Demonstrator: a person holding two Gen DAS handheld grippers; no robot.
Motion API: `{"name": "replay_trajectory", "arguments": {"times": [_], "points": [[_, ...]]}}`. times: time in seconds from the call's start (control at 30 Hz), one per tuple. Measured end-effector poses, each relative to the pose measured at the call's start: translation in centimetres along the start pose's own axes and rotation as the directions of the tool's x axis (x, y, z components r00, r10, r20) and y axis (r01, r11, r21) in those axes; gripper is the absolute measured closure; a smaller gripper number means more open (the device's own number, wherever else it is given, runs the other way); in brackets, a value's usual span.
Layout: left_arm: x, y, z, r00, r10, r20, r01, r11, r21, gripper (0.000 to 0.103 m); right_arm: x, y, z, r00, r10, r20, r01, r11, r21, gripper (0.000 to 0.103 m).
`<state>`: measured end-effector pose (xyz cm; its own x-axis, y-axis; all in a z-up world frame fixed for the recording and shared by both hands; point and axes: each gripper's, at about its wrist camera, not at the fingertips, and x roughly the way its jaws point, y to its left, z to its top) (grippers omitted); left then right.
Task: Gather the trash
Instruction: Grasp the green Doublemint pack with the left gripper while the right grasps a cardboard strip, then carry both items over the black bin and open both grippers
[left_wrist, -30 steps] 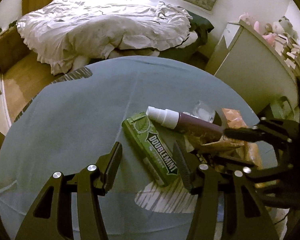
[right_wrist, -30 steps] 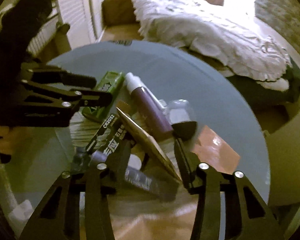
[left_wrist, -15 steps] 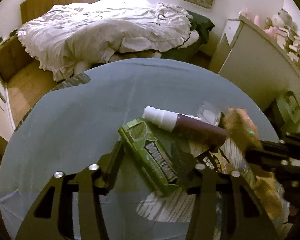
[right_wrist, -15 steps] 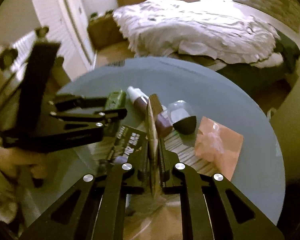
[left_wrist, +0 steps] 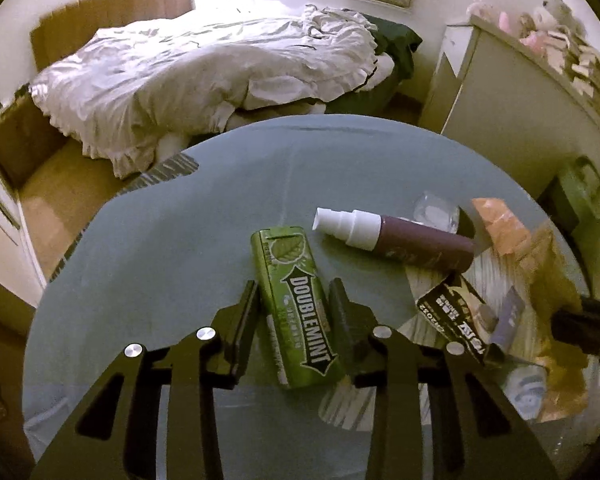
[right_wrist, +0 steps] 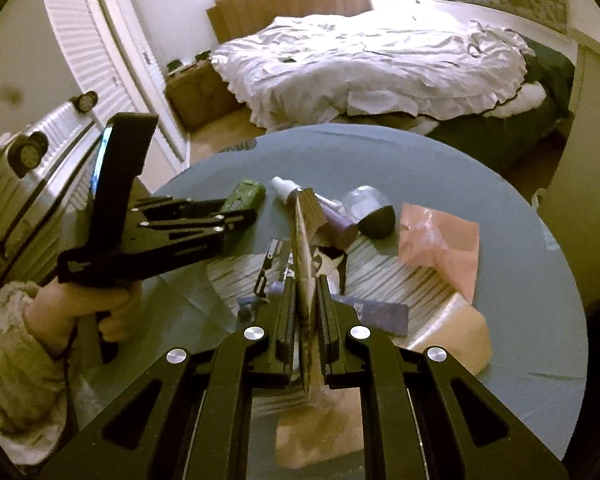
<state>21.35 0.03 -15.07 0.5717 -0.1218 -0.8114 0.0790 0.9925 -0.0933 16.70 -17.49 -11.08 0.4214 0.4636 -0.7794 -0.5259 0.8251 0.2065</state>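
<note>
The left claw (left_wrist: 294, 300) stands open, its two black fingers (left_wrist: 246, 312) straddling the green Doublemint gum pack (left_wrist: 300, 308), which lies flat on the round grey-blue desk (left_wrist: 160, 260). Whether the pads already touch the pack's long sides I cannot tell; they sit just beside them. The pack looks like a light, stiff carton or plastic case — it should not crush under a moderate squeeze, but its glossy printed skin may slide, so the hold belongs across the narrow width near the middle, where the claw now sits, not at an end.

The right claw (right_wrist: 305, 300) is closed on a thin, flat brownish wrapper (right_wrist: 302, 240), held edge-on and upright between the fingers. That piece appears limp-to-semi-stiff and nearly weightless; pinched at one edge it will likely flop, so a deep bite is sensible.

The rest of the trash lies to the right of the gum pack on the desk: a dark purple pump bottle with a white nozzle (left_wrist: 400, 236) lying on its side — round, smooth and prone to roll, best taken across the barrel; a clear plastic dome cap (left_wrist: 436, 214) beyond it, light and slippery; a pink-orange crinkled sachet (right_wrist: 440, 240), soft and flat to the surface, hard to get under; and a black printed card packet (left_wrist: 456, 320) resting among striped paper.
</note>
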Motion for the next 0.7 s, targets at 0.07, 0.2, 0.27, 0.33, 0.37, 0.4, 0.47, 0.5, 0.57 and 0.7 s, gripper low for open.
{"name": "replay_trajectory", "arguments": {"times": [0.07, 0.2, 0.27, 0.33, 0.37, 0.4, 0.47, 0.5, 0.57, 0.7], "points": [[-0.4, 0.7, -0.2, 0.999, -0.043, -0.003, 0.043, 0.998, -0.043, 0.070, -0.3, 0.0, -0.2, 1.000, 0.005, 0.013, -0.005, 1.000, 0.010, 0.092], [-2.0, 0.9, -0.5, 0.994, -0.105, 0.031, 0.107, 0.992, -0.061, 0.070, -2.3, -1.5, -1.0, 0.996, 0.025, 0.086, -0.031, 0.996, 0.079, 0.092], [-3.2, 0.3, -0.3, 0.989, -0.138, 0.051, 0.140, 0.989, -0.048, 0.070, -3.4, -2.4, -1.5, 0.992, 0.038, 0.124, -0.053, 0.991, 0.120, 0.092], [-4.4, -1.0, 0.3, 0.982, -0.173, 0.072, 0.175, 0.984, -0.023, 0.070, -4.9, -3.7, -2.3, 0.985, 0.038, 0.167, -0.066, 0.984, 0.167, 0.092], [-4.9, -1.8, 0.6, 0.978, -0.193, 0.081, 0.194, 0.981, -0.009, 0.070, -5.5, -4.4, -2.5, 0.983, 0.035, 0.183, -0.069, 0.980, 0.185, 0.092], [-5.4, -2.6, 0.9, 0.973, -0.214, 0.089, 0.214, 0.977, 0.005, 0.070, -6.0, -4.9, -2.8, 0.980, 0.031, 0.197, -0.071, 0.977, 0.201, 0.092], [-6.2, -4.9, 1.7, 0.959, -0.265, 0.099, 0.262, 0.964, 0.042, 0.070, -7.4, -6.5, -3.8, 0.972, 0.009, 0.235, -0.068, 0.967, 0.245, 0.092], [-6.4, -6.1, 2.1, 0.952, -0.291, 0.100, 0.286, 0.956, 0.061, 0.070, -8.1, -7.2, -4.2, 0.968, -0.007, 0.251, -0.062, 0.963, 0.264, 0.092], [-6.8, -8.6, 2.6, 0.938, -0.331, 0.102, 0.321, 0.942, 0.099, 0.070, -9.5, -9.1, -5.3, 0.958, -0.042, 0.283, -0.051, 0.948, 0.313, 0.092], [-6.6, -13.2, 3.4, 0.915, -0.395, 0.085, 0.377, 0.911, 0.166, 0.070, -12.1, -13.0, -7.4, 0.940, -0.108, 0.325, -0.037, 0.912, 0.409, 0.092]]}}
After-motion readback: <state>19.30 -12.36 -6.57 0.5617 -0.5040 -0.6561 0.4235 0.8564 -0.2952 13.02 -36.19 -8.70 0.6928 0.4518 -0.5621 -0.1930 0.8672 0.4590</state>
